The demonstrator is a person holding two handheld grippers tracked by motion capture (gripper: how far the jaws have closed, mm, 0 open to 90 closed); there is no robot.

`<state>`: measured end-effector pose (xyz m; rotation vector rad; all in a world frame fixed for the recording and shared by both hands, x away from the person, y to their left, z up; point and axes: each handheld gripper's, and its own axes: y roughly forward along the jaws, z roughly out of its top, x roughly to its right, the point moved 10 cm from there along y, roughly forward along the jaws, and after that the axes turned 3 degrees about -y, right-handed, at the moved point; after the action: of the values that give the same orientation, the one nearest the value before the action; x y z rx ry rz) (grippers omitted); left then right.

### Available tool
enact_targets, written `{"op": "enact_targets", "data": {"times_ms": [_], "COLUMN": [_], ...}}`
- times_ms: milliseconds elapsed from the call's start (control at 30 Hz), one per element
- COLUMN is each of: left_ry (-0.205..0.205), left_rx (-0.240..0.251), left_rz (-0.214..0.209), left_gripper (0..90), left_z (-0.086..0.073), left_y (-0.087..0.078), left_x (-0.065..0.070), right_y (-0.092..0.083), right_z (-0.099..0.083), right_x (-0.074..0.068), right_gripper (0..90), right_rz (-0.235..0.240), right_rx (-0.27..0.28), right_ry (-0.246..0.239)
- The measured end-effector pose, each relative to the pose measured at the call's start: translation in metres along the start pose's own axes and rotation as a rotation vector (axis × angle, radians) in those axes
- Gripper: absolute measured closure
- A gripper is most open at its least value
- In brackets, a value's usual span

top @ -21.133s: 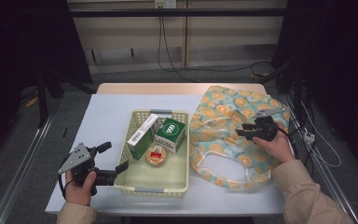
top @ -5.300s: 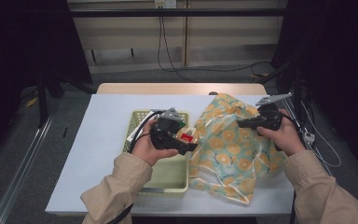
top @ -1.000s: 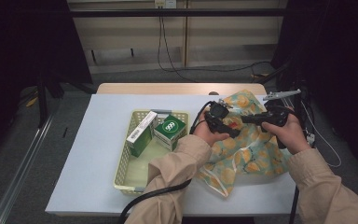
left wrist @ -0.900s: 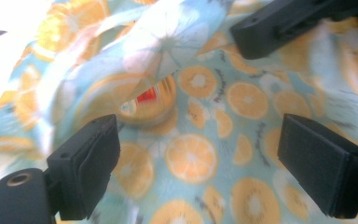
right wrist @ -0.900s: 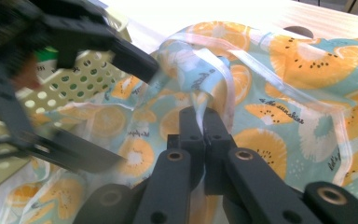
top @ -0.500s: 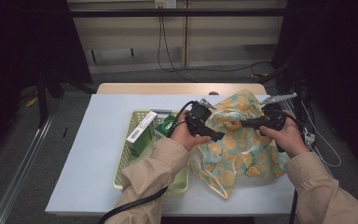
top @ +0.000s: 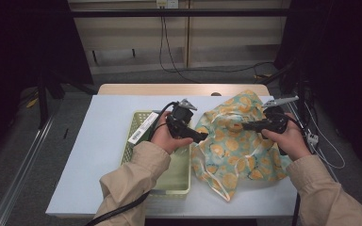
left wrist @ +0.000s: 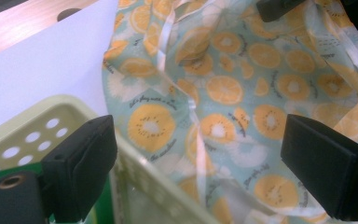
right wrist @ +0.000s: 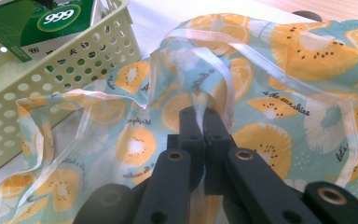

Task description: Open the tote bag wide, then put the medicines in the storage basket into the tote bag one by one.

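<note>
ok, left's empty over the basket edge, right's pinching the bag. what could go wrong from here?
1. The right gripper pinches only a thin fold of the orange-print bag near its handle; a tug could slip it and let the mouth collapse.
2. The left gripper, jaws open, straddles the basket rim, so it may snag there.
3. The loose handle loop could catch a jaw.

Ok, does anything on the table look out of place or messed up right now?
Nothing looks spilled or damaged. The fruit-print bag lies crumpled beside the basket, but only because the right gripper is shut on its rim, holding it up. The left gripper is open.
</note>
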<state>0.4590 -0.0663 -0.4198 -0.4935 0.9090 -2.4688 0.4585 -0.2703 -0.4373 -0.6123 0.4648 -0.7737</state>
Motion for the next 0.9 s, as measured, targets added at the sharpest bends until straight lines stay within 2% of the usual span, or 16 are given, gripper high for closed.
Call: {"op": "enact_targets", "data": {"times_ms": [33,233,500,900], "left_ry": [-0.001,-0.031,-0.033,-0.037], "left_rx": [0.005,0.008,0.012,-0.001], "left_rz": [-0.011,0.026,0.054,0.094], "left_gripper": [10.5,9.6,8.3,6.7], "left_z": [-0.001,-0.014,-0.025,-0.042], "left_y": [-0.002,-0.014,-0.029,-0.029], "left_x": [-0.002,-0.020,-0.036,-0.054], "right_y": [0.000,0.000,-0.003,-0.007], "right_z": [0.000,0.000,0.001,0.001], "right_x": [0.000,0.000,-0.001,-0.003], "right_gripper": [89.5,89.5,89.5,89.5], "right_rz": [0.002,0.001,-0.001,-0.002], "right_rx": [0.000,0.001,0.006,0.019], "right_ry": [0.001,-0.002,-0.006,-0.009]}}
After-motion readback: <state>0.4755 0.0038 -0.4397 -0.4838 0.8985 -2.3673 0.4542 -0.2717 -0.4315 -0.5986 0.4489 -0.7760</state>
